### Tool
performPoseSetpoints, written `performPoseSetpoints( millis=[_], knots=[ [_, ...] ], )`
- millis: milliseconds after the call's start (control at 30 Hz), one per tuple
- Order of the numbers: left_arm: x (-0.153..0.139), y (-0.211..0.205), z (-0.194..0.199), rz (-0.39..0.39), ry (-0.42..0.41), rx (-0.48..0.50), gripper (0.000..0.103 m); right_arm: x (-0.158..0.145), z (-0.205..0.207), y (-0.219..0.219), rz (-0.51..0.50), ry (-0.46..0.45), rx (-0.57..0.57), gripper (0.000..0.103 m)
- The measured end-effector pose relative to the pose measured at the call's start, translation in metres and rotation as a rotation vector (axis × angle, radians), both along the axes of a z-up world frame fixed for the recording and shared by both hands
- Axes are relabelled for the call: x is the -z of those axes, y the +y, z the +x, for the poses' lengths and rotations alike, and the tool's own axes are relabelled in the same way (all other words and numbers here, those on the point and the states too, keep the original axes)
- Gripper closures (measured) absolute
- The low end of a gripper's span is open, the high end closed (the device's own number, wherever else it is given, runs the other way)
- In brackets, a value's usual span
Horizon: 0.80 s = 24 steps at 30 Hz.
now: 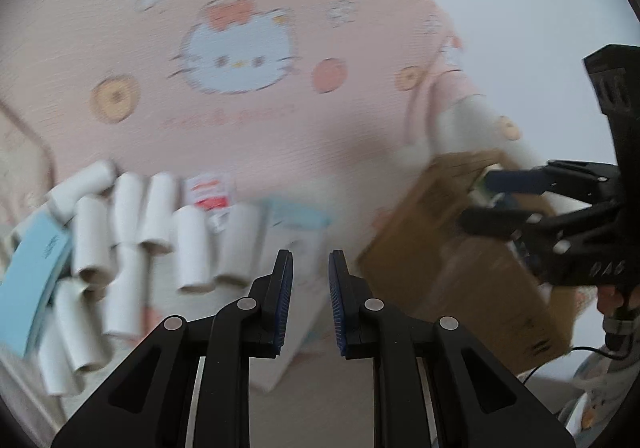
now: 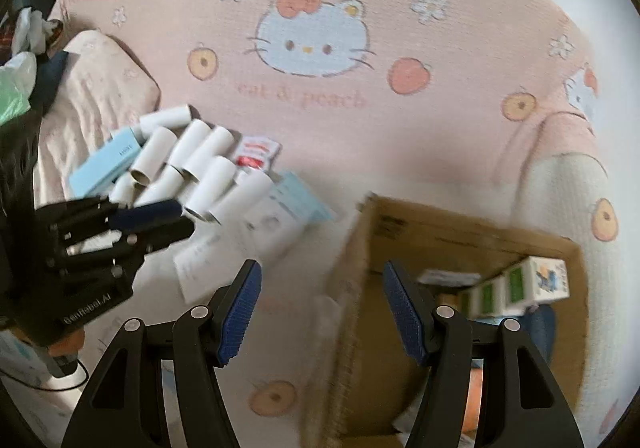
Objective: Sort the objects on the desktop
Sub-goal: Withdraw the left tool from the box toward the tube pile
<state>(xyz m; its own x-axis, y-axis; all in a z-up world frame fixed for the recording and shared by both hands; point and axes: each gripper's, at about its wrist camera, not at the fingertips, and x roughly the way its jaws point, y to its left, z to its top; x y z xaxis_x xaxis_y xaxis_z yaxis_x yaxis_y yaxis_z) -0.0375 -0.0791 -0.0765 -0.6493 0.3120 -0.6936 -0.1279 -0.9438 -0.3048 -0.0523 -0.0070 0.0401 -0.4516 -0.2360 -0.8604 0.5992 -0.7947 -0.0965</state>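
Observation:
A pile of several white cardboard tubes (image 1: 132, 232) (image 2: 200, 164) lies on a pink cat-print blanket (image 1: 240, 48) (image 2: 400, 152). Among them are a light blue box (image 1: 32, 276) (image 2: 106, 164), a red and white packet (image 1: 210, 192) (image 2: 256, 152) and a flat white and blue box (image 1: 296, 232) (image 2: 288, 204). My left gripper (image 1: 311, 260) (image 2: 186, 217) hovers beside the pile, jaws a narrow gap apart with nothing between them. My right gripper (image 2: 322, 268) (image 1: 476, 200) stands open and empty at the near left rim of an open brown cardboard box (image 2: 400, 224) (image 1: 460, 256).
Inside the cardboard box lie small cartons with green and cartoon prints (image 2: 532, 280). A pale pillow (image 2: 92, 88) and plastic bags (image 2: 16, 80) sit at the far left. A black cable (image 2: 60, 380) trails below the left gripper. The left wrist view is blurred.

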Motion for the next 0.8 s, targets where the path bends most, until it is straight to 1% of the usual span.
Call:
performPoseSetpoints(
  millis=[67, 233, 300, 367, 500, 567, 600, 667, 800],
  knots=[
    [0.007, -0.018, 0.005, 0.011, -0.026, -0.030, 0.082, 0.002, 0.005, -0.013, -0.017, -0.001, -0.014, 0.042],
    [0.020, -0.063, 0.015, 0.010, -0.075, -0.146, 0.082, 0.014, 0.014, -0.045, -0.068, -0.039, -0.058, 0.042],
    [0.024, -0.083, 0.023, 0.026, -0.092, -0.209, 0.081, 0.021, 0.018, -0.056, -0.085, -0.030, -0.094, 0.042],
    [0.028, -0.098, 0.029, 0.033, -0.109, -0.261, 0.079, 0.029, 0.024, -0.068, -0.102, -0.004, -0.157, 0.042],
    [0.036, -0.125, 0.041, 0.010, -0.143, -0.340, 0.068, 0.049, 0.040, -0.098, -0.126, 0.047, -0.247, 0.042],
    [0.037, -0.138, 0.048, 0.007, -0.147, -0.371, 0.062, 0.056, 0.044, -0.109, -0.140, 0.050, -0.274, 0.042],
    [0.038, -0.146, 0.050, 0.011, -0.152, -0.390, 0.059, 0.060, 0.047, -0.116, -0.153, 0.045, -0.291, 0.042],
    [0.040, -0.160, 0.055, 0.018, -0.161, -0.427, 0.058, 0.069, 0.051, -0.129, -0.182, 0.011, -0.324, 0.042],
    [0.041, -0.187, 0.058, -0.009, -0.165, -0.496, 0.054, 0.087, 0.057, -0.149, -0.195, -0.046, -0.367, 0.042]
  ],
)
